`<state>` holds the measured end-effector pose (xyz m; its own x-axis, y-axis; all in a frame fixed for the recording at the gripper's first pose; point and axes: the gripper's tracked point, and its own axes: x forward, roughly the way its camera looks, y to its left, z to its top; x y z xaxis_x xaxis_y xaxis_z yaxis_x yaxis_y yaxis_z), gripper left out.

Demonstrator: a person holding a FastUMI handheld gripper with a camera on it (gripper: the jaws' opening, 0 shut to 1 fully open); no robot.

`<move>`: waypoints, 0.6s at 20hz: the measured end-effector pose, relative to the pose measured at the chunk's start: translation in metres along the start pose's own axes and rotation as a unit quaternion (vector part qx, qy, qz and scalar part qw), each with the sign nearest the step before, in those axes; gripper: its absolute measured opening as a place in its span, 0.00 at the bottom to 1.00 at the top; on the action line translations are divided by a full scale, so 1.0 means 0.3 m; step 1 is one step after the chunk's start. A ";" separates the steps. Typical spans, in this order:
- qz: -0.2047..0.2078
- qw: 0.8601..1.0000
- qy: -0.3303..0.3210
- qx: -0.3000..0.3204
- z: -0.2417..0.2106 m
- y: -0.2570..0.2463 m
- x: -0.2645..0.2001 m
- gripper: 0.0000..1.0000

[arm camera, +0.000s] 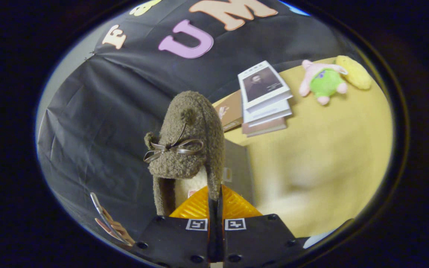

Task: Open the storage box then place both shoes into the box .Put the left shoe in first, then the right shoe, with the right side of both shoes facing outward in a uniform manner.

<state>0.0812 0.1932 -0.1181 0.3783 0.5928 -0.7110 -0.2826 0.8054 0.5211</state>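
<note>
The yellow-topped desk (pixel 333 149) spreads out beyond and to the right of the tongs, tilted in this view. Against it, close to the tongs, hangs a fuzzy olive-brown slipper-shoe with a cream lining, a thin ribbon bow and small pom-poms (pixel 188 141), lifted off the desk and standing toe-up ahead of the fingers. Behind the shoe, a flat grey panel (pixel 238 171) shows, perhaps part of the storage box, though I cannot tell for sure.

Farther back on the desk lies a stack of books with a pale cover on top (pixel 264 96), and beside it a brown cardboard piece (pixel 231 111). Well apart from those, near the far corner, sits a pink and green plush toy (pixel 322 82), touching a yellow plush thing (pixel 354 71).

The tongs (pixel 214 206) are pressed almost together, only a sliver between the fingers, and they pinch the thin edge of the shoe's collar on its right side, with ribbed pads (pixel 233 206) showing on both sides of that edge.
</note>
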 end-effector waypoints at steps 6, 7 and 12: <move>-0.050 0.996 0.060 -0.037 -0.195 0.067 0.218 0.03; -0.071 0.995 0.058 -0.048 -0.205 0.047 0.253 0.03; -0.158 0.983 0.052 -0.078 -0.244 -0.046 0.366 0.03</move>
<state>0.0621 0.2468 -0.2378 0.3785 0.3031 -0.8745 -0.3010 0.9338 0.1934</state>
